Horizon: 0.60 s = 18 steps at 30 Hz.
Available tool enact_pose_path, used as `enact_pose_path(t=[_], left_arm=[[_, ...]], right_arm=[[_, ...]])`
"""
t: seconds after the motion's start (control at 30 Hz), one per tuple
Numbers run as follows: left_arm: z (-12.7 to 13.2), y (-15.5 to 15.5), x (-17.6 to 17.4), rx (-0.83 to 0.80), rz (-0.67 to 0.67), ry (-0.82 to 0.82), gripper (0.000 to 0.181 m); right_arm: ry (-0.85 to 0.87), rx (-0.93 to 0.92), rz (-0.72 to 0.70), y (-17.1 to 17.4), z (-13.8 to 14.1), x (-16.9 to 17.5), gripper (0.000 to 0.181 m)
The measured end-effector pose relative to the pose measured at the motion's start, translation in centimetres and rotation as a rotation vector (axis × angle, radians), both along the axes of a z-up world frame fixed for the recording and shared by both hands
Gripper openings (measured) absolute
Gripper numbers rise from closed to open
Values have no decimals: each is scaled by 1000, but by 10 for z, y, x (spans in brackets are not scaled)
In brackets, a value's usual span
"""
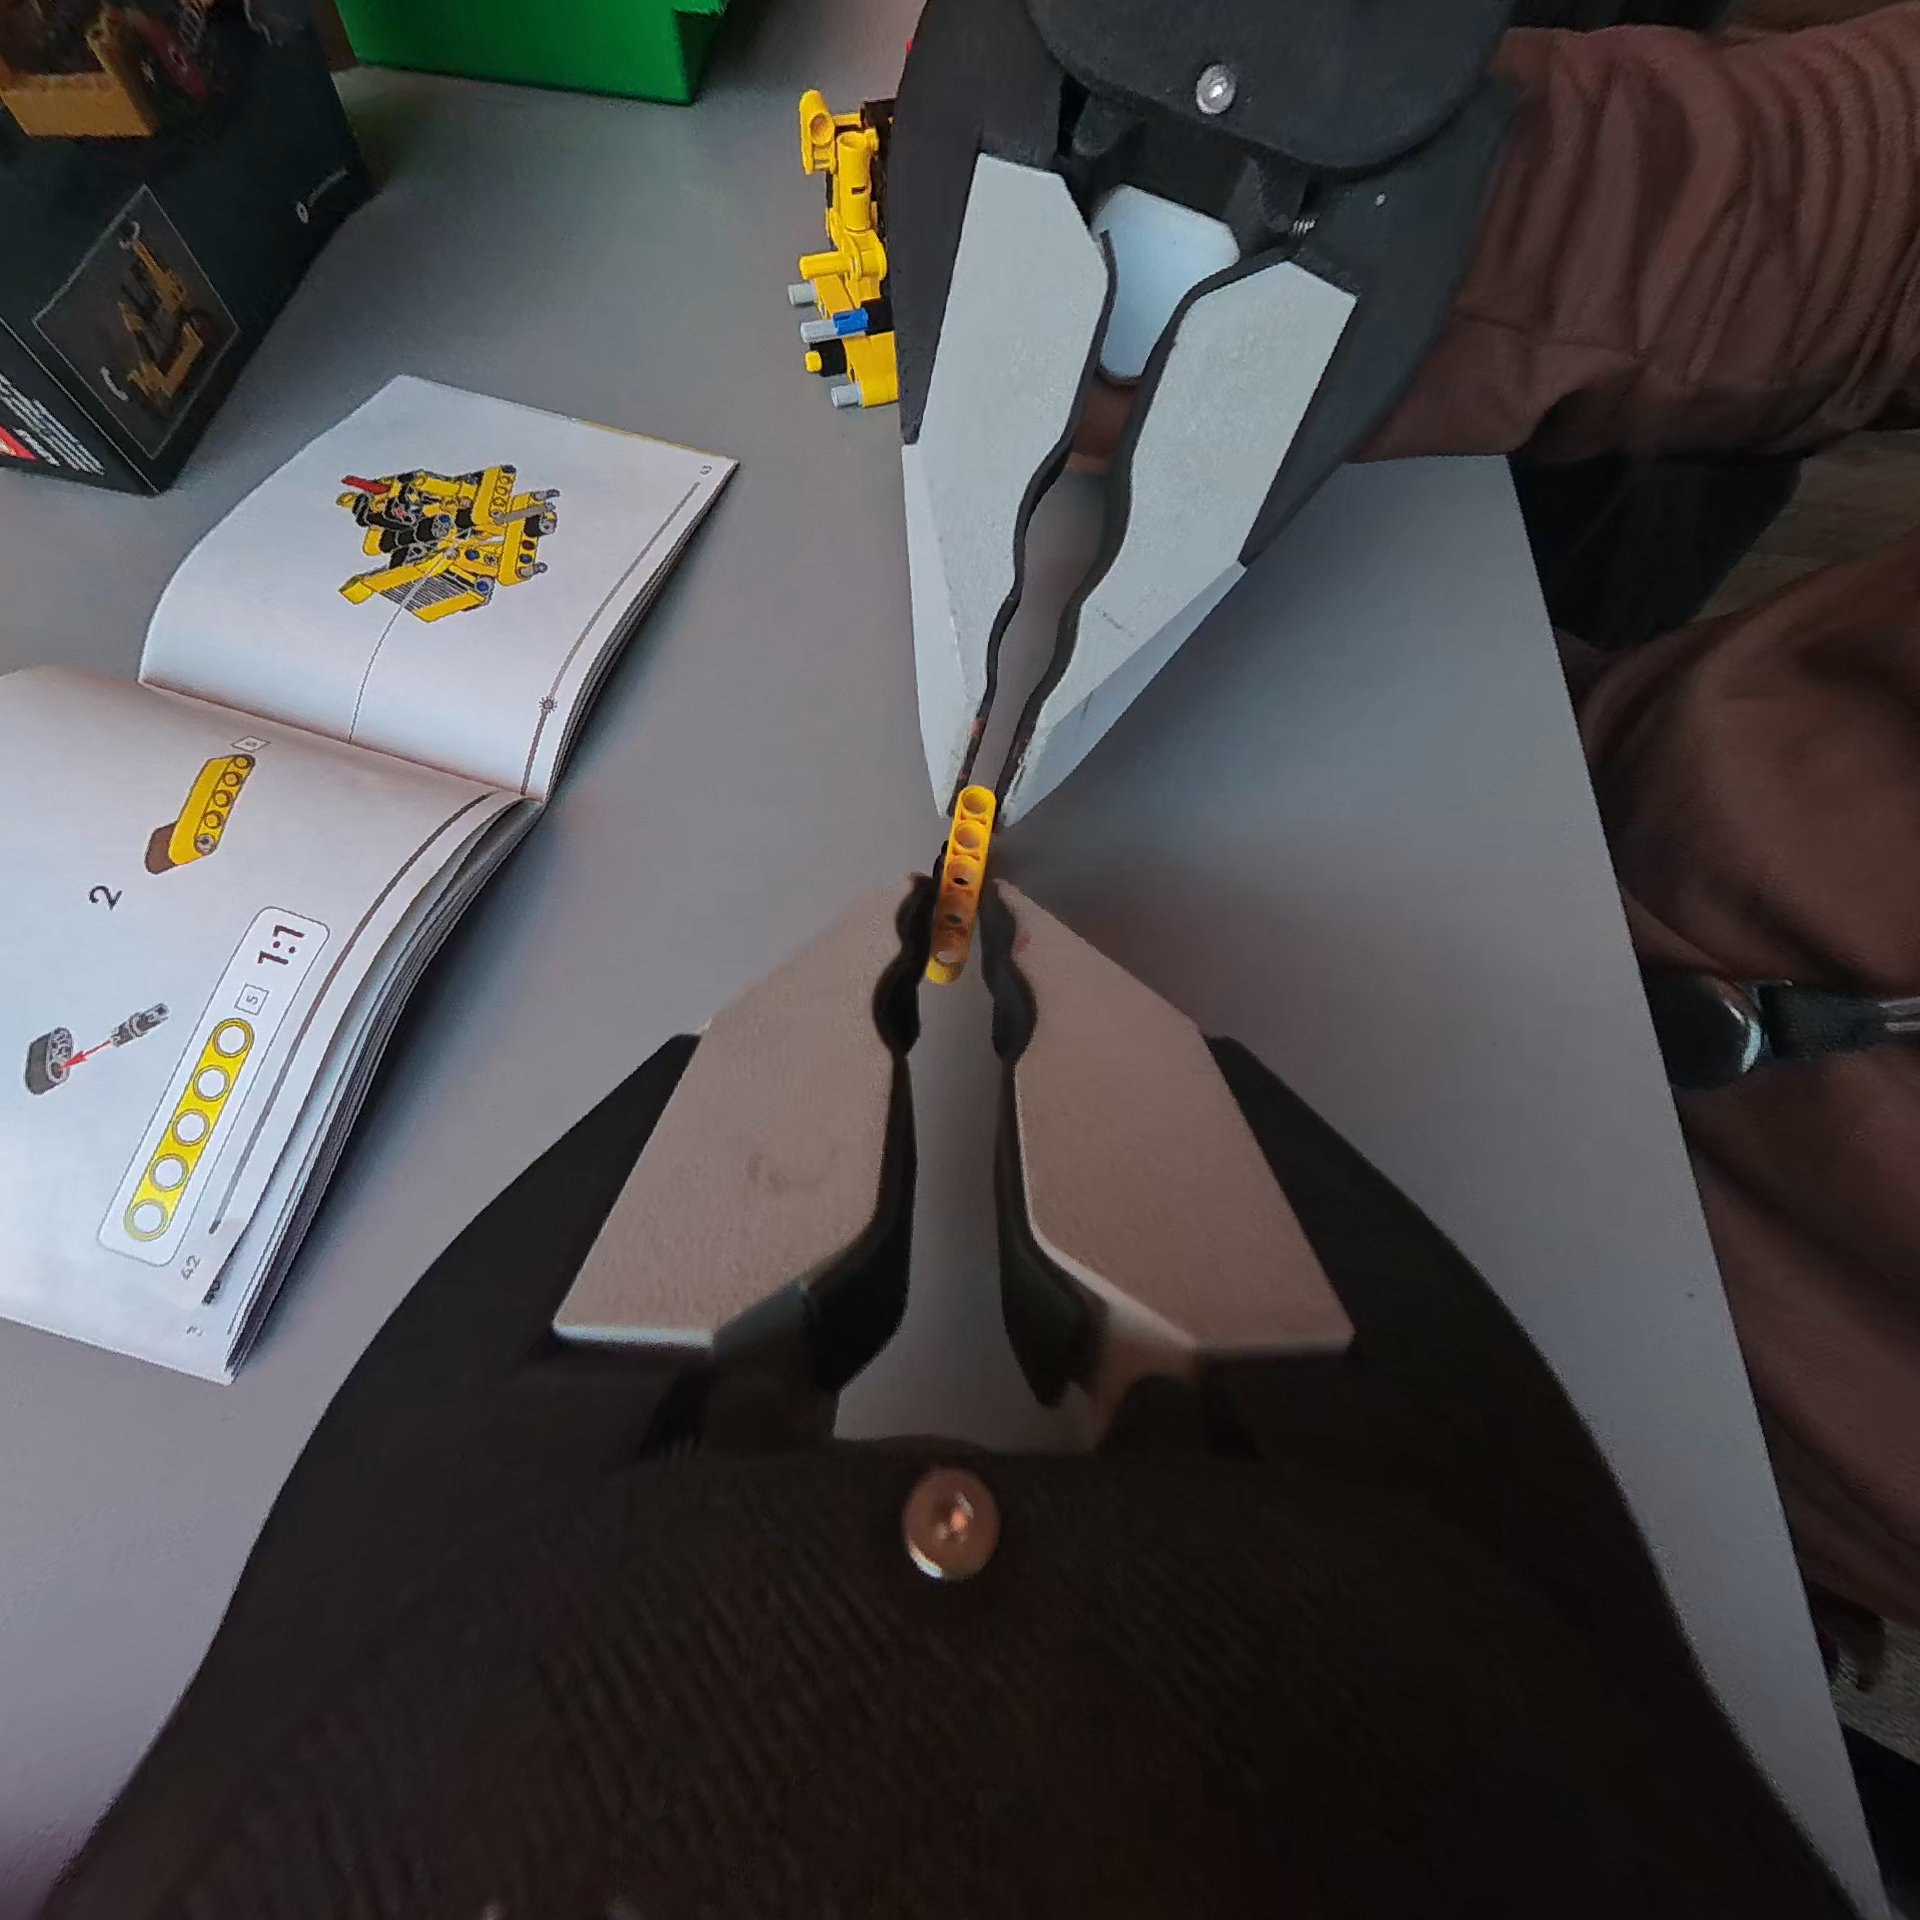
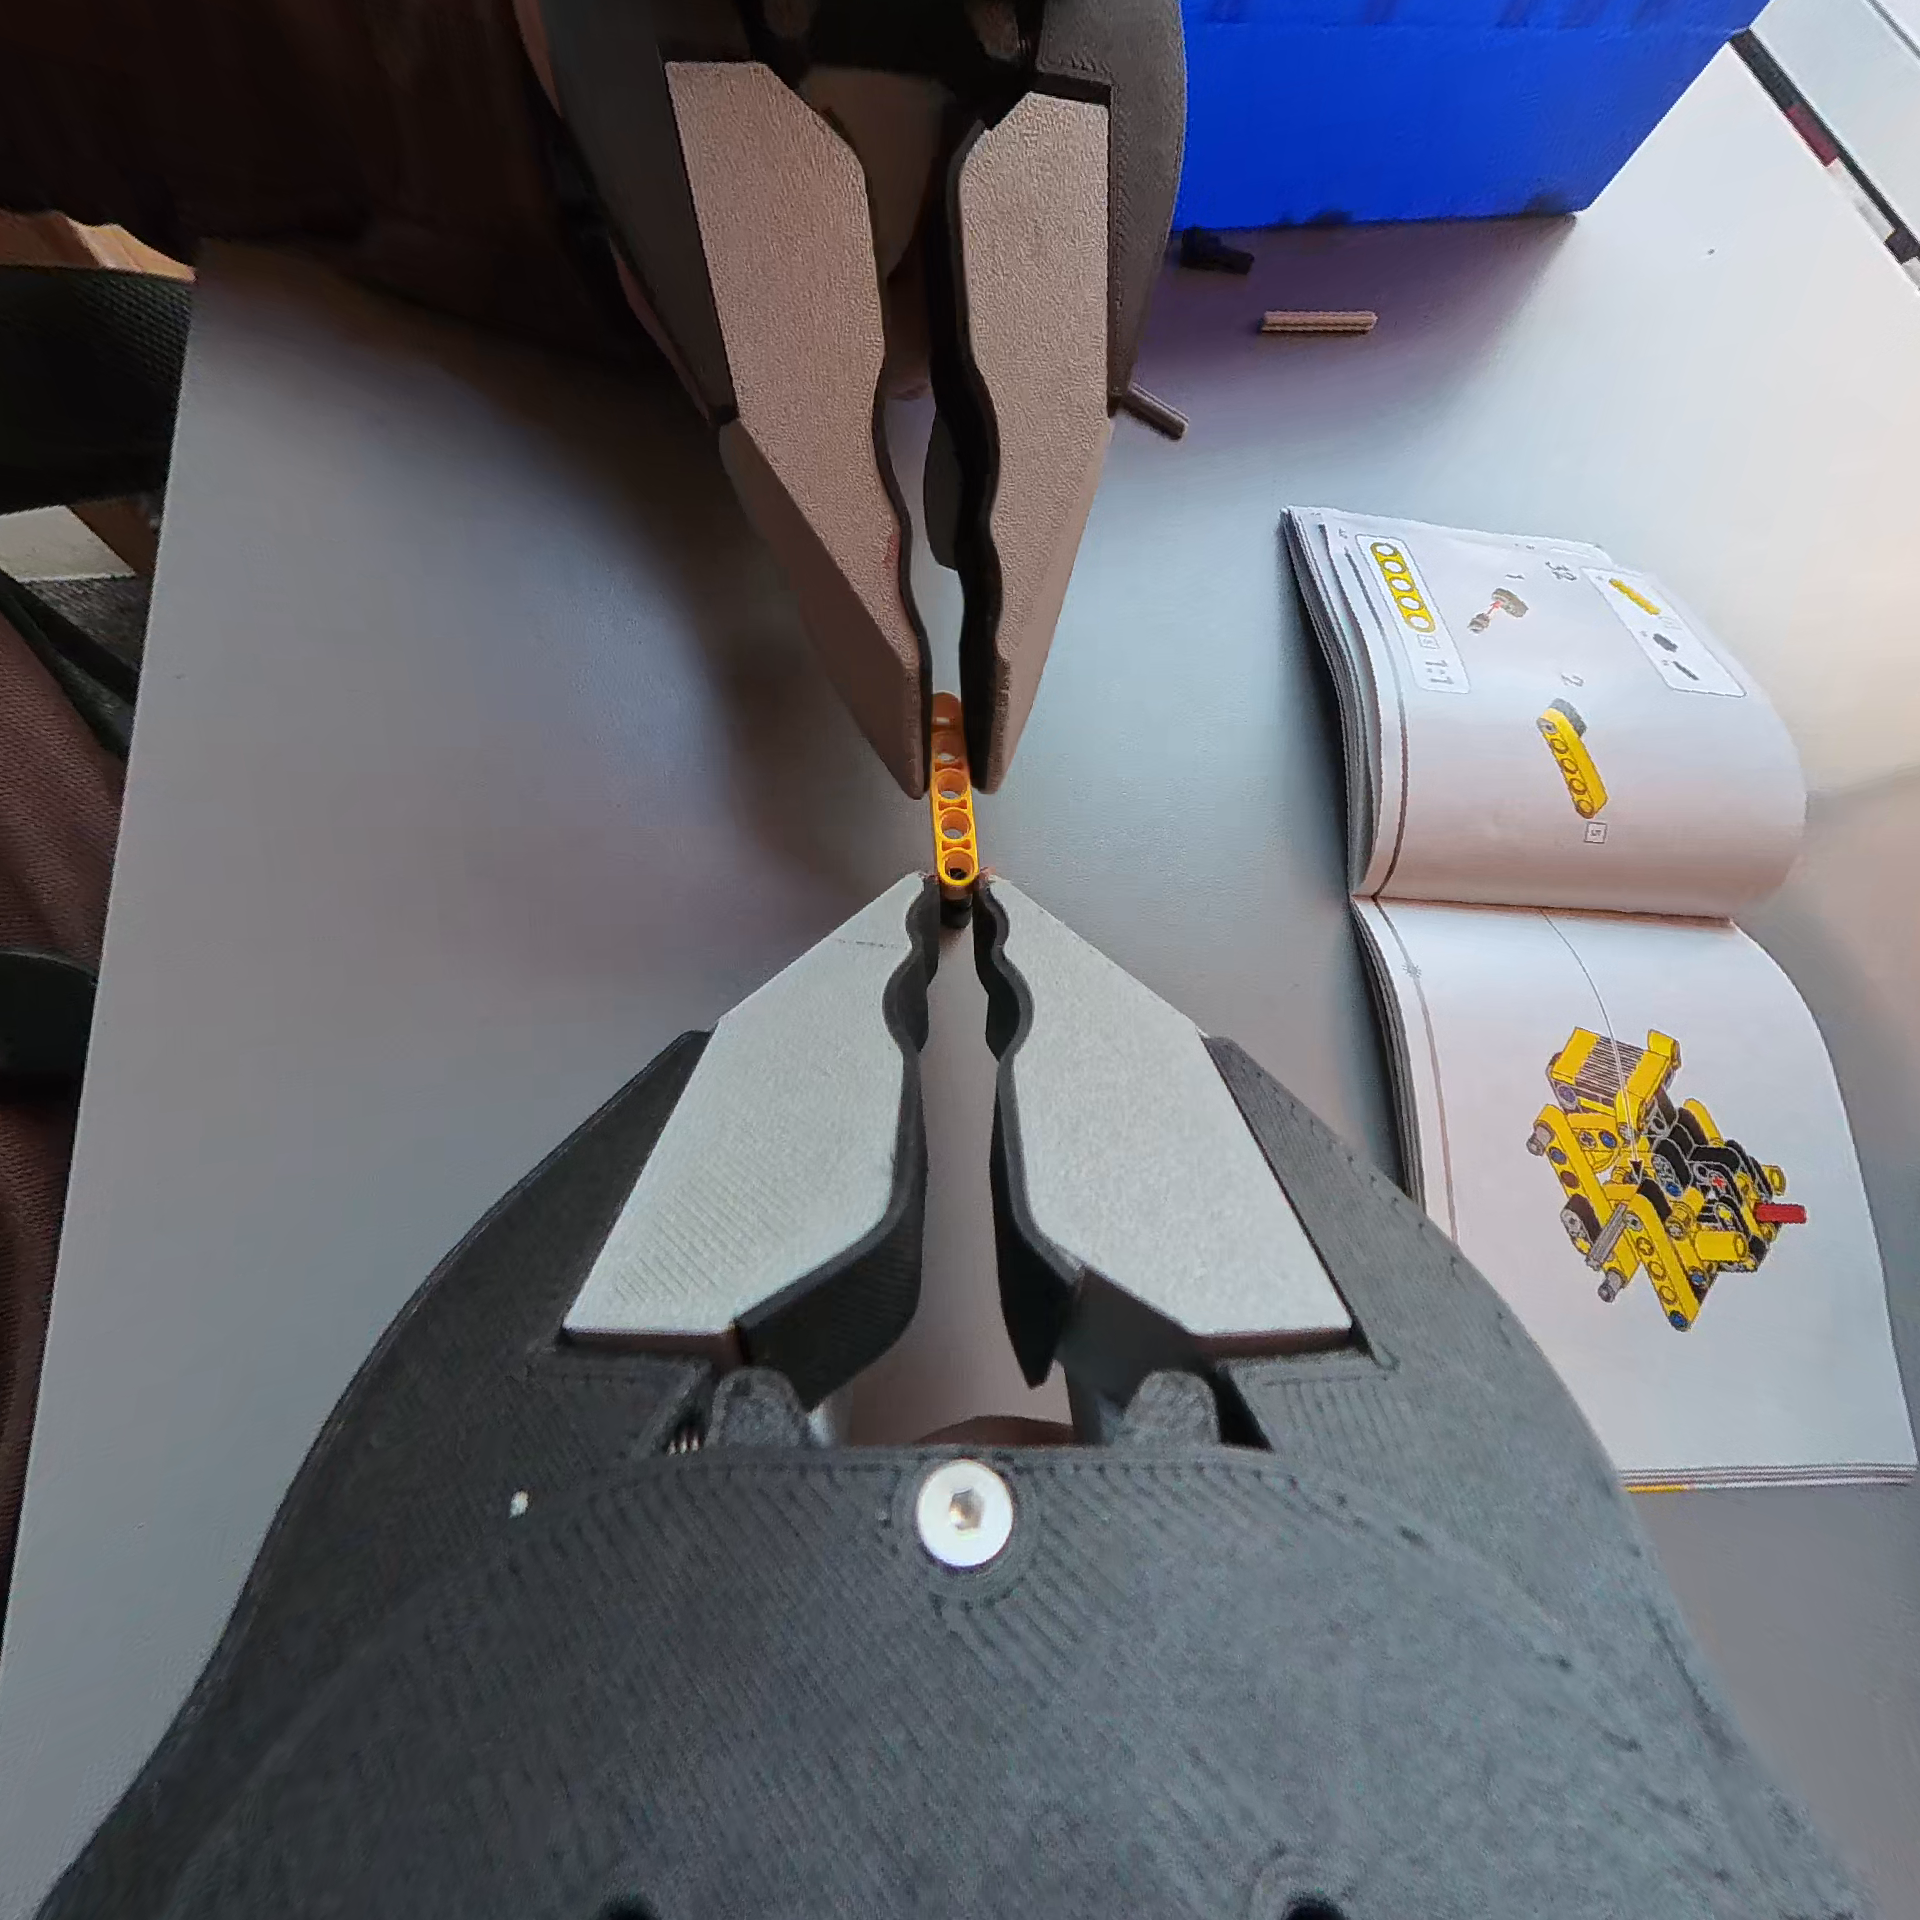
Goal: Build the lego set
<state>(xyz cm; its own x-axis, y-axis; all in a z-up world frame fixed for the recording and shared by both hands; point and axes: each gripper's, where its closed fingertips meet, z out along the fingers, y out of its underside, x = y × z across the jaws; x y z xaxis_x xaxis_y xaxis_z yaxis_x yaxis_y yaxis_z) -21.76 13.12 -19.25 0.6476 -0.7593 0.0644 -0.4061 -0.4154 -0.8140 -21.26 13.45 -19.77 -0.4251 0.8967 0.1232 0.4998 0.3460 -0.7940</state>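
Observation:
A yellow beam with holes [image 1: 961, 894] is held in the air over the grey table [image 1: 1299, 935] between my two grippers, which face each other tip to tip. My left gripper [image 1: 956, 896] is shut on one end of it. My right gripper [image 1: 982, 816] comes in from above and is shut on the other end. In the right wrist view the beam [image 2: 954, 826] runs from my right gripper [image 2: 956, 883] to my left gripper [image 2: 953, 784]. A small black part [image 2: 956, 912] sits at the beam's end between the right jaws.
An open instruction booklet [image 1: 416, 623] lies beside the grippers, also in the right wrist view [image 2: 1558, 831]. A partly built yellow model [image 1: 847, 260], a black box [image 1: 156, 260] and a green box [image 1: 540, 42] stand farther off. A blue bin [image 2: 1434, 104] and loose small parts [image 2: 1317, 322] are nearby. The grippers are tip to tip, or close to it.

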Motion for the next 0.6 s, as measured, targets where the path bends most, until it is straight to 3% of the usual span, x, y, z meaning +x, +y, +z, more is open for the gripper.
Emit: enact_pose_path(t=[0.6], left_arm=[[0, -1, -1, 19, -11, 28, 5]], right_arm=[[17, 28, -1, 0, -1, -2, 10]])
